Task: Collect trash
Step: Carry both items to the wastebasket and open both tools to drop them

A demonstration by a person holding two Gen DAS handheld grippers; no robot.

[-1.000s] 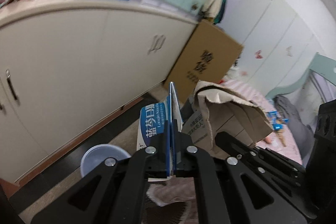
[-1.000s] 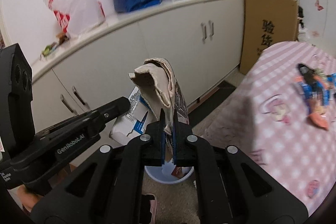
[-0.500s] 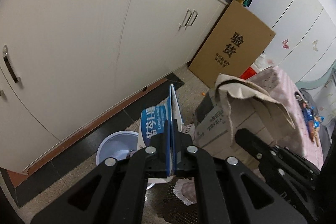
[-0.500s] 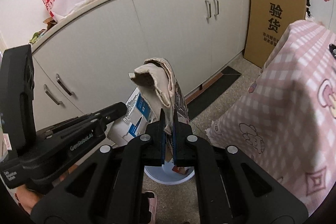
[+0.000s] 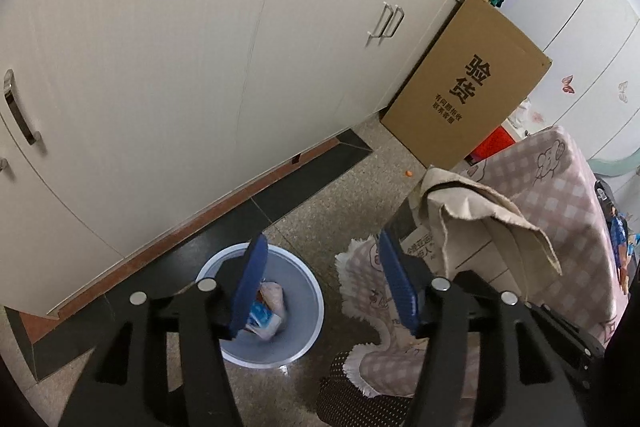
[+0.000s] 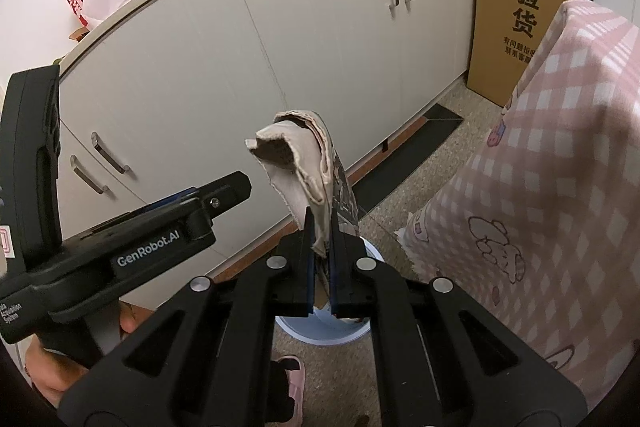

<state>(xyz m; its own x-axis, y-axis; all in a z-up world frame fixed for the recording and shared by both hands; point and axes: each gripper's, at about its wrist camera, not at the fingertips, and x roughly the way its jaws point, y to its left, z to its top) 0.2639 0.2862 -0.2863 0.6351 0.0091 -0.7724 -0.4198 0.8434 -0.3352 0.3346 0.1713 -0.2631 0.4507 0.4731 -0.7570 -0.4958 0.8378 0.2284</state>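
So my left gripper (image 5: pixel 320 287) is opening w/ nothing between its pads, right over the bin (image 5: pixel 308 291), while my right gripper (image 6: pixel 320 259) pinches torn cardboard (image 6: pixel 300 163) above it, prob. to drop next.

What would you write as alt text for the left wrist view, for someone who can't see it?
The left gripper, jaws opening with nothing between them, hangs over a pale blue bin on the floor that holds a blue-and-white carton. To the right, torn cardboard sits in front of a pink checked cloth; white cabinets stand behind.
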